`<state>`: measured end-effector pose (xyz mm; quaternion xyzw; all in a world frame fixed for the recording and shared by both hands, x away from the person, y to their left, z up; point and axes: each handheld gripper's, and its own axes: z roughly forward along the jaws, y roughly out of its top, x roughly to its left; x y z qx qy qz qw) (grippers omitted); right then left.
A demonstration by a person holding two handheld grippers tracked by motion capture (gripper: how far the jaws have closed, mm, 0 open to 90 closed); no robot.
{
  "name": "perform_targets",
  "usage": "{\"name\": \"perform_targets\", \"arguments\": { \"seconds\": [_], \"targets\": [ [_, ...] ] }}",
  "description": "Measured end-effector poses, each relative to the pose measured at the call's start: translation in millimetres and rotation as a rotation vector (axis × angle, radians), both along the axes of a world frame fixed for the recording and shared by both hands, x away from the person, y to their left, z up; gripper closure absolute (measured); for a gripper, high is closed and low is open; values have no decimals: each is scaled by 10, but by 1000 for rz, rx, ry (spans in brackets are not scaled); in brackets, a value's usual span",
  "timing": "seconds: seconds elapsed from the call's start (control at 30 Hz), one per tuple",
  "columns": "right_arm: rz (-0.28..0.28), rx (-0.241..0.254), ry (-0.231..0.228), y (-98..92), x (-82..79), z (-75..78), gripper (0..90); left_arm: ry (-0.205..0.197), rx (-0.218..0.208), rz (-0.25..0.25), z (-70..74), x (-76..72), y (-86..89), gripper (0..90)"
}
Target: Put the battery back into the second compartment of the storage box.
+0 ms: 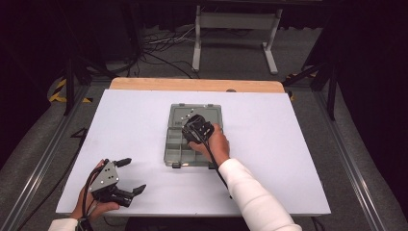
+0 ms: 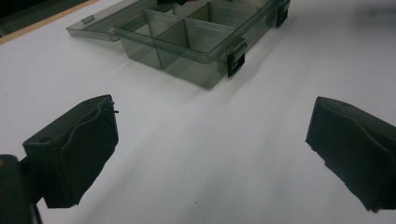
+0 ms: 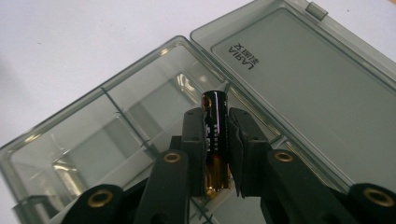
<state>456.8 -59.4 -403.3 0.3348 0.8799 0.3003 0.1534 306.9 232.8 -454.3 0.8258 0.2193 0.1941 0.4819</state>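
A smoky clear compartment box [image 1: 173, 147] lies open in the middle of the white table, its lid [image 1: 179, 111] folded flat on the far side. My right gripper [image 1: 196, 128] hangs over the box, shut on a black and gold battery [image 3: 214, 140]. The battery stands upright between the jaws of my right gripper [image 3: 215, 115], above the compartments [image 3: 93, 135] near the hinge, beside the lid [image 3: 303, 84]. My left gripper [image 1: 134, 175] rests at the front left of the table, open and holding nothing. In the left gripper view my left gripper [image 2: 210, 123] faces the box [image 2: 187, 42] from a distance.
The box has black latches [image 2: 236, 56] on its near wall. The white table top [image 1: 288, 144] ends in a wooden strip [image 1: 192, 84] at the far edge. A white frame [image 1: 235, 29] and cables lie on the floor beyond.
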Motion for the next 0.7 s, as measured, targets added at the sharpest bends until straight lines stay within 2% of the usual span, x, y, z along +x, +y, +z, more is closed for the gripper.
{"name": "perform_targets", "arguments": {
  "seconds": [0.17, 0.33, 0.7],
  "targets": [
    [-43, -26, 15, 29, 70, -57, 778, -2, -3, -1, -3, -1, -1, 24],
    [-62, -34, 35, 46, 112, -110, 777, 0, -5, 0, -2, -3, 4, 25],
    [-64, -41, 47, 92, 108, -128, 757, 2, -1, -1, -2, 1, 5, 25]
  ]
}}
